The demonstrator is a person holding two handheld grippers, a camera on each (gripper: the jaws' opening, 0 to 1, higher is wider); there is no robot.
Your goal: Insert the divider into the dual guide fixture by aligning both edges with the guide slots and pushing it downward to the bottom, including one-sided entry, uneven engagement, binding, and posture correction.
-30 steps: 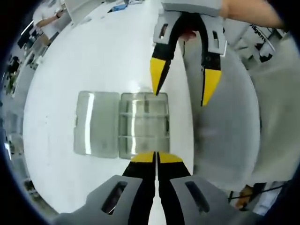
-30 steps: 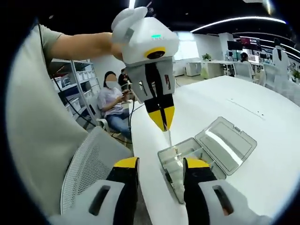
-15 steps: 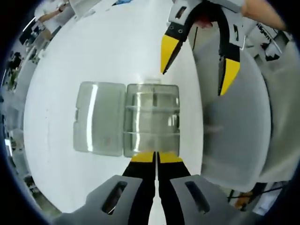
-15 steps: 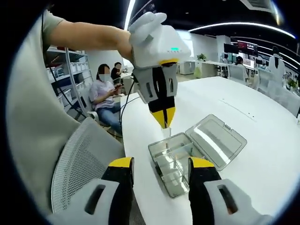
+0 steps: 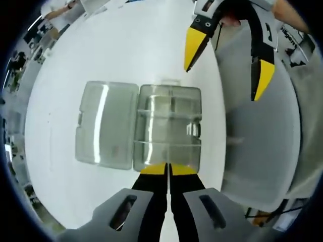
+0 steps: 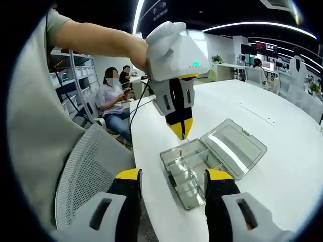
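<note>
Your left gripper [image 6: 180,132], fingers pinched on a thin clear divider [image 6: 181,146], hangs directly above the open box [image 6: 187,174] on the desk [image 6: 282,191]. Your right gripper [image 5: 229,63], fingers spread and empty, sits nearby.

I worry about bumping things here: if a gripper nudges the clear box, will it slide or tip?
The clear box looks thin-walled and nearly empty, so probably light. On the smooth white table it would likely slide. Its lid lies open flat alongside, so tipping seems unlikely.
</note>
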